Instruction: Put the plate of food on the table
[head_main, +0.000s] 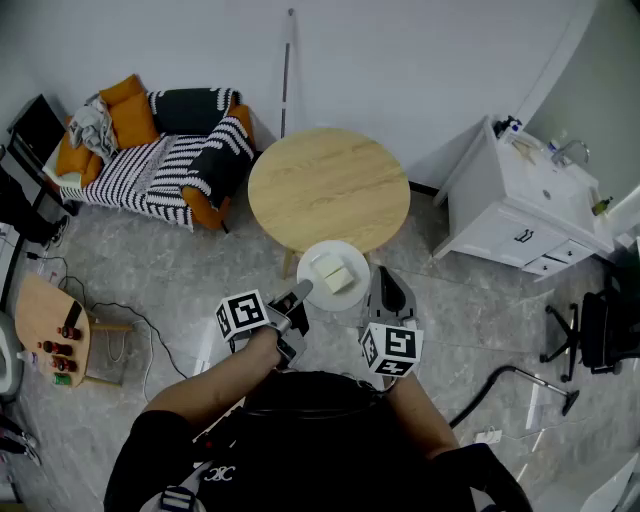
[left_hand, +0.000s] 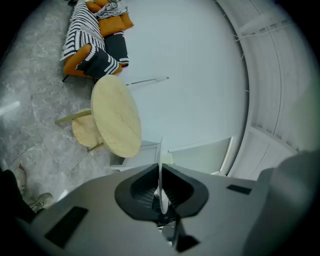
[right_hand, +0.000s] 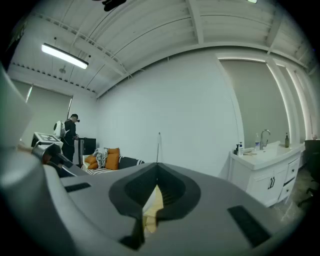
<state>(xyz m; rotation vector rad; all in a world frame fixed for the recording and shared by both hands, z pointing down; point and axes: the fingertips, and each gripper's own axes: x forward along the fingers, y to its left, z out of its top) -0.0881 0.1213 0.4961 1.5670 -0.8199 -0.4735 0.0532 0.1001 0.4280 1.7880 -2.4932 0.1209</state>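
A white plate (head_main: 335, 273) with pale yellow food blocks (head_main: 333, 272) hangs in the air just in front of the round wooden table (head_main: 328, 188). My left gripper (head_main: 299, 293) is shut on the plate's left rim. In the left gripper view the rim (left_hand: 160, 170) shows edge-on as a thin white line pinched between the jaws of that gripper (left_hand: 161, 187), with the table (left_hand: 116, 116) ahead. My right gripper (head_main: 387, 283) is just right of the plate, apart from it. In the right gripper view that gripper (right_hand: 157, 169) has its jaws shut tip to tip with nothing between them.
A striped sofa with orange cushions (head_main: 160, 150) stands at the back left. A white sink cabinet (head_main: 520, 200) is at the right, and a small wooden side table (head_main: 50, 330) at the left. A person (right_hand: 70, 132) stands far off beside the sofa. The floor is grey marble.
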